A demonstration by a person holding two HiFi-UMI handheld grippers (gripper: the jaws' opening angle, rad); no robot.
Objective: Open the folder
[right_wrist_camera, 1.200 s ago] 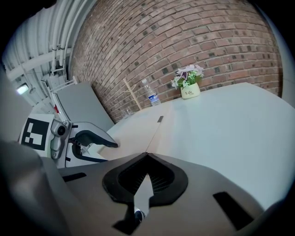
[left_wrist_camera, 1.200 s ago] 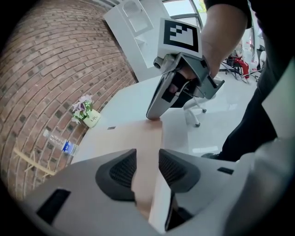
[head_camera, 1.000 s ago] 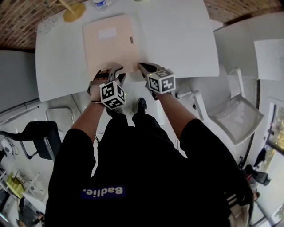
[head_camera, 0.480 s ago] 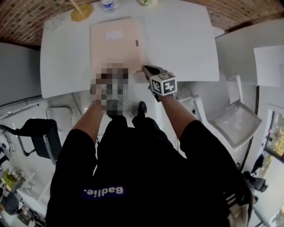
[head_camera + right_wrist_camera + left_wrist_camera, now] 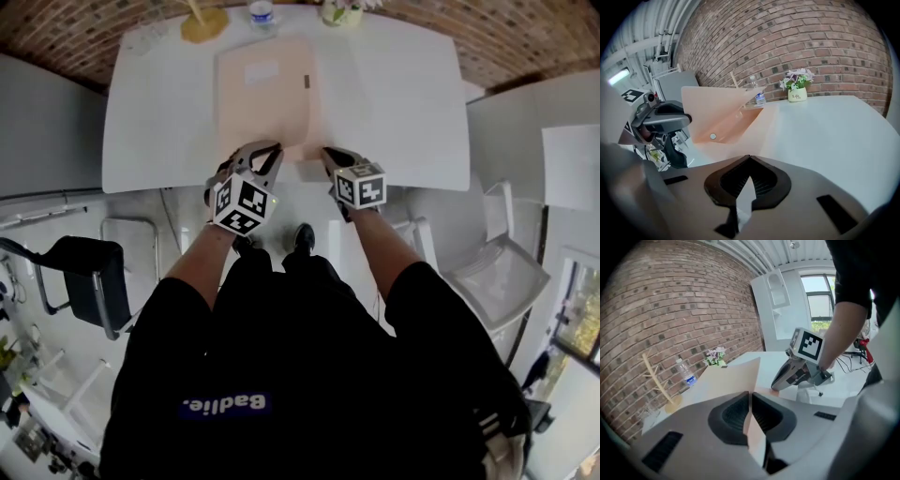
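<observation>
L gripper (image 5: 750, 397): jaws closing, pads on the near edge of the folder's top cover (image 5: 729, 377). The cover runs thin btwn them and stands tilted up off the rest. R gripper (image 5: 749, 158): jaws together at the tips. A pale strip sits btwn the pads; can't tell if it's a folder leaf. Its tip sits at the folder's near right corner, near the L one.

The folder (image 5: 265, 98) is peach and lies on the white table (image 5: 403, 94). Its near end is at the table's front edge; its far end is near a water bottle (image 5: 262, 13) and a small flower pot (image 5: 339, 11). In the R gripper view it's part open: an inner leaf w/ a round stud (image 5: 712, 136) shows under the raised cover.

Risks, as I judge them:
- The cover is thin and pinched only at its edge, so a fast lift may let it slip out and flop shut.
- If the R gripper isn't really pinning the lower leaf, the whole folder could rise w/ the cover, or skid off the front edge.
- Pulling at one corner could crease or tear it.
- A wide swing might clip the bottle.
</observation>
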